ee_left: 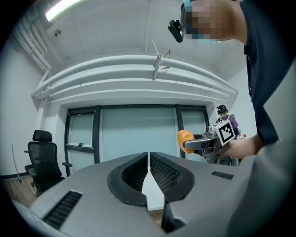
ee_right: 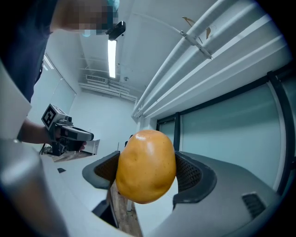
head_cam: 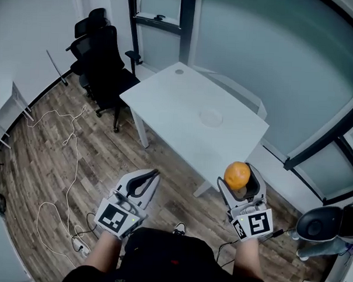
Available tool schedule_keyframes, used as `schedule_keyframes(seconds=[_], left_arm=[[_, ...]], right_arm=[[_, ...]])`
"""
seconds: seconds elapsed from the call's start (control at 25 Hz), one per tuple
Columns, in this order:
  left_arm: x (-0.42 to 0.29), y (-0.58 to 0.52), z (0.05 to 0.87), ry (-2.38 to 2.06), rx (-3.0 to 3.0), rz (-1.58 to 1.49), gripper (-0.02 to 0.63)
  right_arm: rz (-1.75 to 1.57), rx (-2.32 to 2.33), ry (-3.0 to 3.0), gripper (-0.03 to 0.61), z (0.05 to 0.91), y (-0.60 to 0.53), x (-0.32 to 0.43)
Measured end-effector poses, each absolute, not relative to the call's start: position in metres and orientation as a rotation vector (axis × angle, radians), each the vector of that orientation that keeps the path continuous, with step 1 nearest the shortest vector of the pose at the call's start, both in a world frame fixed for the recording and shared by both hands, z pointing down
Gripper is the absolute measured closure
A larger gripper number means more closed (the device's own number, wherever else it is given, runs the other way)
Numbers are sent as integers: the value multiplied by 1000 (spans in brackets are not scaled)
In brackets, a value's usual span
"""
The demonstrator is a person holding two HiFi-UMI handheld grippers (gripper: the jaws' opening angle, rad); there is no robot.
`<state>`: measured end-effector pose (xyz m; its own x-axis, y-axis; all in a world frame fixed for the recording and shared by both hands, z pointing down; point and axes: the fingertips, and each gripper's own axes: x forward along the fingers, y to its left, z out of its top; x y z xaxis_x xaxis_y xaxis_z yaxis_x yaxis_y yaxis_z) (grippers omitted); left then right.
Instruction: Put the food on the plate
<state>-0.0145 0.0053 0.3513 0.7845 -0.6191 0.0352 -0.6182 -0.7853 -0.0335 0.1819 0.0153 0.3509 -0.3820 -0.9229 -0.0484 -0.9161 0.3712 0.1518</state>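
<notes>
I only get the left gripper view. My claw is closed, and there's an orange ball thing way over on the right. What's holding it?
Observer: The right claw is shut on it. Up close it's a smooth orange fruit, pinched between both pads.
Operator: Where's the plate? I can't see one!
Observer: The head view shows a pale round plate lying on the white table, out near the middle.
Operator: Is the fruit over it yet?
Observer: No. In the head view the orange fruit shows off the table's near corner, well short of the plate.
</notes>
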Motion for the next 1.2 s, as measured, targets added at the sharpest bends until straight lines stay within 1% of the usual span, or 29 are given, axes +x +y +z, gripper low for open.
schedule_keyframes(seconds=[0.24, 0.56, 0.88, 1.2], left_arm=[[25, -30, 358, 994, -2967, -71, 578], [42, -101, 363, 956, -3006, -26, 578], [57, -220, 366, 867, -3045, -12, 578], [56, -350, 378, 765, -3089, -85, 578]], right_arm=[[-214, 1735, -2575, 199, 362, -18, 218], [-216, 1747, -2524, 199, 368, -77, 234], [-196, 1802, -2425, 199, 370, -176, 244], [-69, 1915, -2308, 199, 387, -294, 248]])
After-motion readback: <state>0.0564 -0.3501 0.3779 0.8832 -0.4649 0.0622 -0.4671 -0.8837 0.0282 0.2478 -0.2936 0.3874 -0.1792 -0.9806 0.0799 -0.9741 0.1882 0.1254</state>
